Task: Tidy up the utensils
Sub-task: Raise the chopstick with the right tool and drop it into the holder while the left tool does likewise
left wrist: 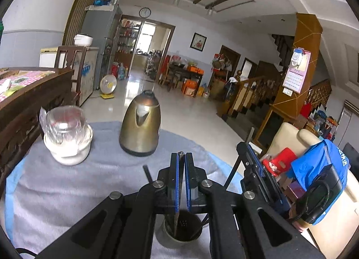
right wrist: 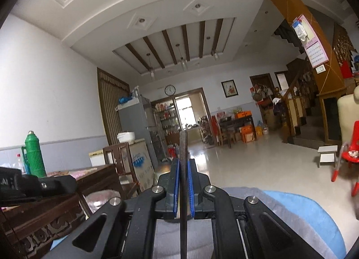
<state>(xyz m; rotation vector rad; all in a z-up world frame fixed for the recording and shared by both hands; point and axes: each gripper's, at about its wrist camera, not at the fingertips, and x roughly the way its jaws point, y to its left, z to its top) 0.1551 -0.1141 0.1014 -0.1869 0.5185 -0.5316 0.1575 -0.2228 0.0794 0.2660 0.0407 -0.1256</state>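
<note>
In the left wrist view my left gripper [left wrist: 181,155] is shut on a thin dark utensil [left wrist: 180,154] that stands upright between the blue pads. Its lower end reaches down into a dark round holder cup [left wrist: 182,231] right under the gripper, which holds several other dark sticks. Another dark stick [left wrist: 147,172] pokes up beside my left finger. My right gripper [right wrist: 183,161] is shut on a long dark flat utensil [right wrist: 182,144] that runs straight up through its pads. This right gripper [left wrist: 246,149] also shows at the right, over the table's edge.
A brass-coloured kettle [left wrist: 140,129] and a white jar with a plastic-wrapped glass lid [left wrist: 67,138] stand on the grey cloth [left wrist: 67,187] at the far side. A dark carved wooden cabinet [left wrist: 27,111] is at left. A cream chair with a blue bag [left wrist: 318,164] is at right.
</note>
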